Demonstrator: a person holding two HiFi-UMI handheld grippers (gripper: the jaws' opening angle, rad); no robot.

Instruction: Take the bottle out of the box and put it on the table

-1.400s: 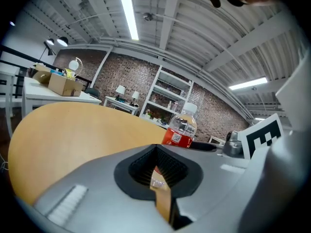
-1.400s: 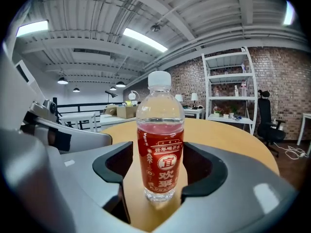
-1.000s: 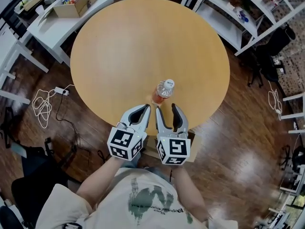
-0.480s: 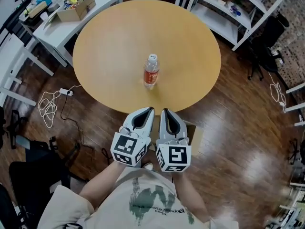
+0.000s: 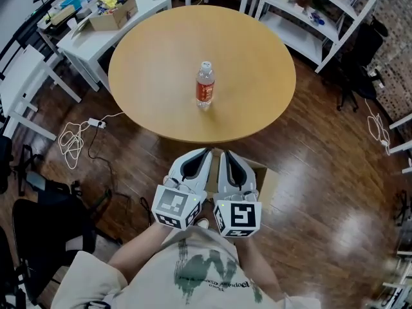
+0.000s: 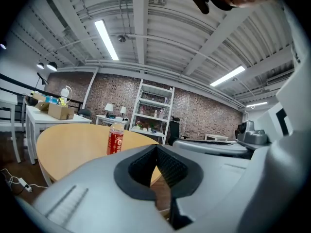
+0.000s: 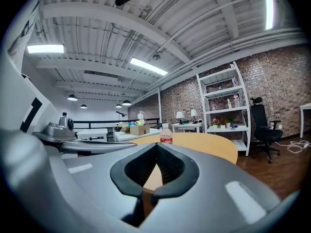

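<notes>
- Head view: the left gripper and the right gripper are held side by side just in front of the person's chest, short of the near edge of the round wooden tabletop. Each gripper has its jaws closed and holds nothing.
- Head view: the bottle stands upright near the middle of the tabletop, well apart from both grippers. It has a white cap and a red label.
- Head view: a brown cardboard box sits on the wooden floor under the grippers, mostly covered by them. A white cable lies coiled on the floor to the left.
- Head view: a white desk beyond the tabletop carries a small carton of mixed items, and a white shelf unit stands at the upper right.
- Left gripper view: the left gripper has its dark pads together at the tips, with nothing between them. The bottle stands upright on the tabletop, left of the jaw line. The shelf unit stands against a brick wall behind.
- Right gripper view: the right gripper is also closed and empty. The bottle shows just above the jaw tips, upright on the tabletop. An office chair stands at the right.
</notes>
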